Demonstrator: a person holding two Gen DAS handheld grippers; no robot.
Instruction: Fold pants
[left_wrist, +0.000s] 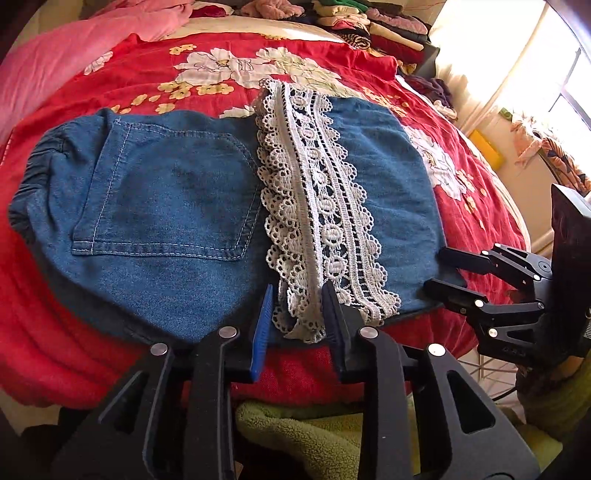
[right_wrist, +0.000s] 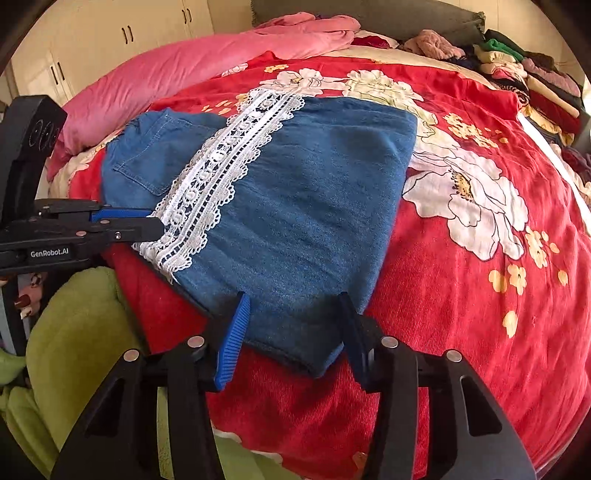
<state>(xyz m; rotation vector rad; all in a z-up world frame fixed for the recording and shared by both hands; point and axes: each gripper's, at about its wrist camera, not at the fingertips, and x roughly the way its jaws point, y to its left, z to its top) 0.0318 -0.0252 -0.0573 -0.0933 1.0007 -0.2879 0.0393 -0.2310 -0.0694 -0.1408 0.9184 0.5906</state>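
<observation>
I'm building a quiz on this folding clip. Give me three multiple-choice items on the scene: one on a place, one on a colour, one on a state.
1. Where do the denim pants lie?
A. on the red floral bedspread
B. on a wooden chair
C. on the floor

2. What colour is the lace trim on the pants?
A. black
B. white
C. yellow

3. How do the jaws of the right tool stand?
A. clamped flat together
B. apart, on either side of the near corner of the denim
C. out of view

Answers:
1. A, the bedspread shows red all around the denim.
2. B, the lace band reads white against the blue in both views.
3. B, its blue pads flank the corner with gaps showing.
</observation>
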